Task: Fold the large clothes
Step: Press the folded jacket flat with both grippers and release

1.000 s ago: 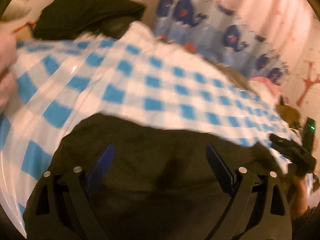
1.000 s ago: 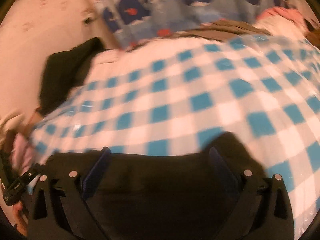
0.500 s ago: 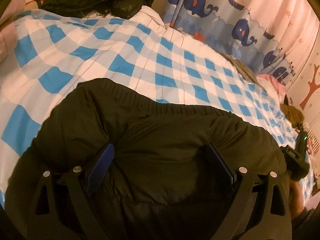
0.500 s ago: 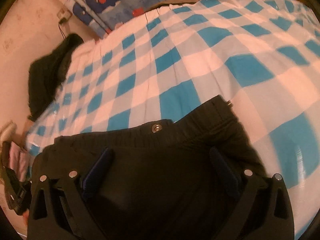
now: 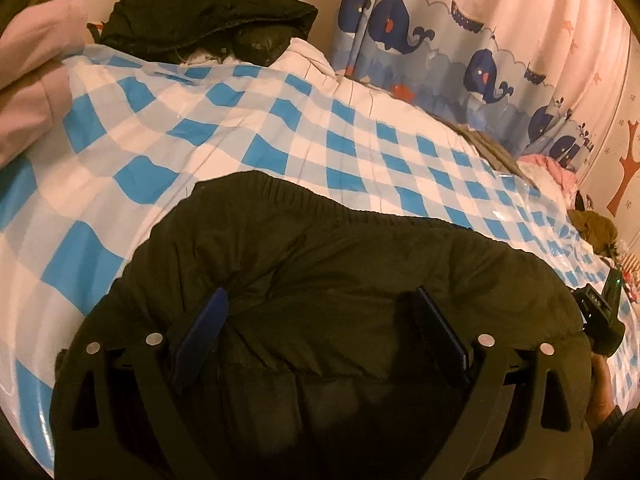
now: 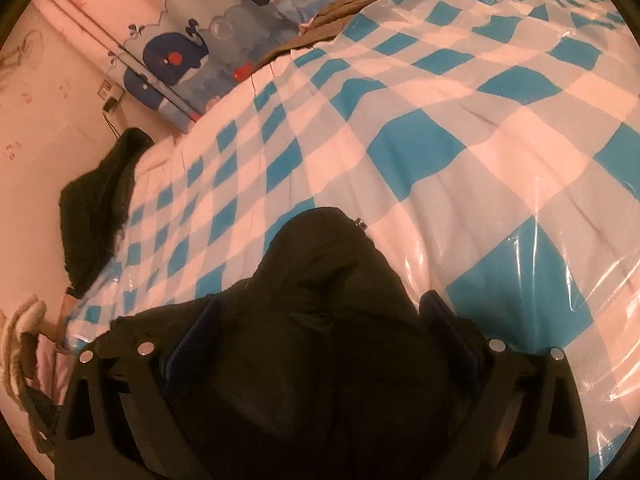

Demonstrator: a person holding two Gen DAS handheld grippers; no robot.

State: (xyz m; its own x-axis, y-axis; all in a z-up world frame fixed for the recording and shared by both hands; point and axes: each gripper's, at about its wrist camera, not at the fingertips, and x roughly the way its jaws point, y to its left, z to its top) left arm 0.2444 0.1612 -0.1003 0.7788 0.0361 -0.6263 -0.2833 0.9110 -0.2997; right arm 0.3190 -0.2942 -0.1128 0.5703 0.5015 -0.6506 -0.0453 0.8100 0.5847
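A large black padded garment (image 5: pixel 340 272) with a ribbed elastic hem lies on a blue-and-white checked bed cover (image 5: pixel 240 120). My left gripper (image 5: pixel 320 304) is open, its blue fingers spread wide over the garment's near part. In the right wrist view the same black garment (image 6: pixel 320 280) bulges up in a fold between the spread fingers of my right gripper (image 6: pixel 320 312), which is open; a metal snap (image 6: pixel 359 222) shows at the fold's far edge. The right gripper's body also shows at the right edge of the left wrist view (image 5: pixel 600 316).
A black jacket (image 5: pixel 208 16) is heaped at the bed's far corner by the wall. A whale-print curtain (image 5: pixel 440 48) hangs behind the bed. Pink fabric (image 5: pixel 28 80) lies at the left. A brown garment (image 5: pixel 592 228) and pink clothes lie at the far right.
Both grippers have moved back over the bed and the black garment has spread out on the cover. In the right wrist view the garment has bunched into a fold between the fingers.
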